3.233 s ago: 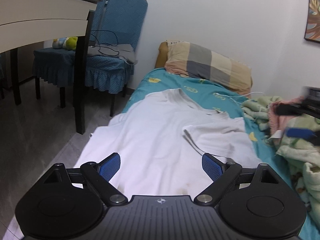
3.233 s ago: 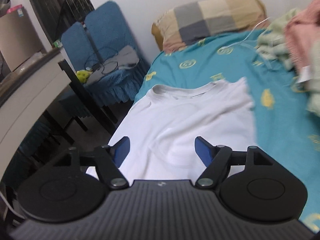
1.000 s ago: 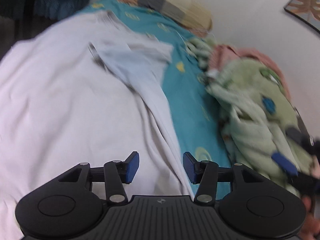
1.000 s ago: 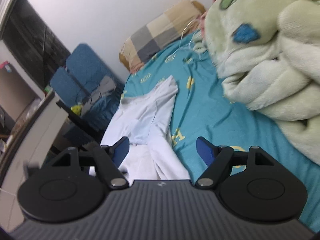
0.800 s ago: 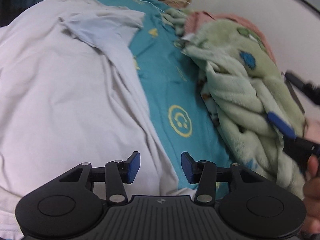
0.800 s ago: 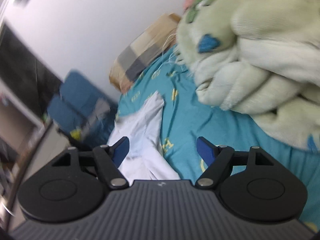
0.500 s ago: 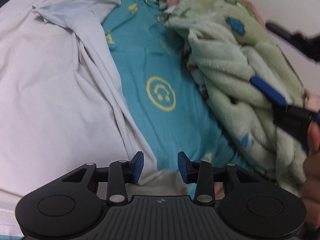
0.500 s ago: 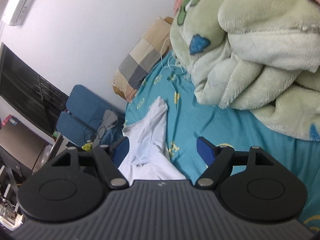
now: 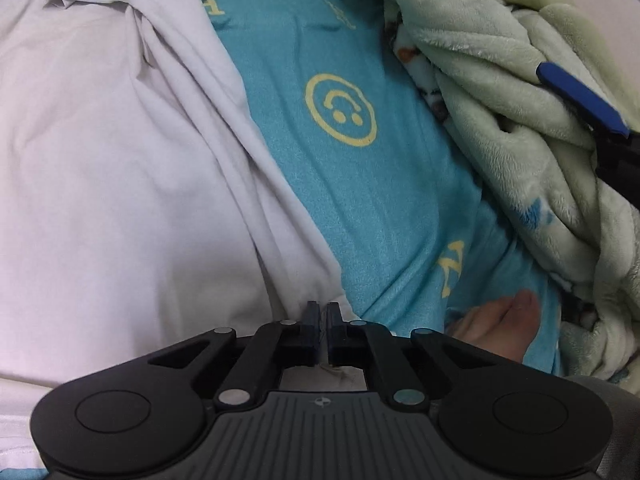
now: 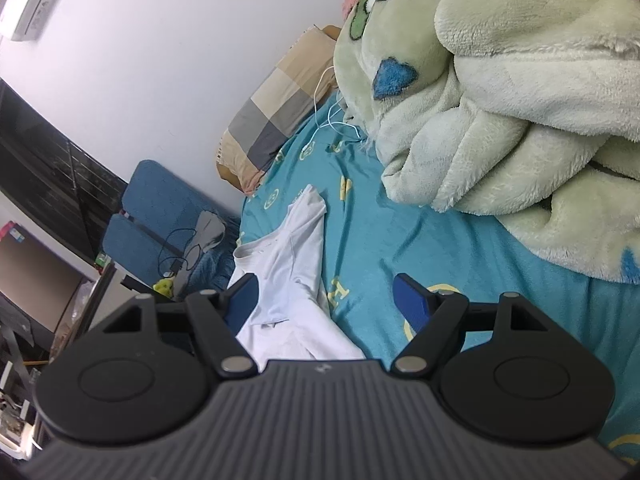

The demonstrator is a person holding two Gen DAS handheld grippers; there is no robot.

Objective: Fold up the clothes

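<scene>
White T-shirt (image 9: 112, 168) lies flat on the teal bedsheet (image 9: 360, 208), its hem corner pinched between the clenched jaws of the left gripper (image 9: 320, 316), which have just been closing onto the cloth. From that grip the shirt runs away toward the pillow (image 10: 280, 104), long axis along the bed, with its folded-in sleeve (image 10: 304, 216) at the far end. The right gripper (image 10: 324, 300) hovers released, nothing between its jaws, over the sheet just beside the shirt's side edge; the left is judged the nearer. A green fleece blanket (image 10: 500, 112) is heaped to the right, well clear. No containers appear. A bare foot (image 9: 496, 328) rests on the sheet.
</scene>
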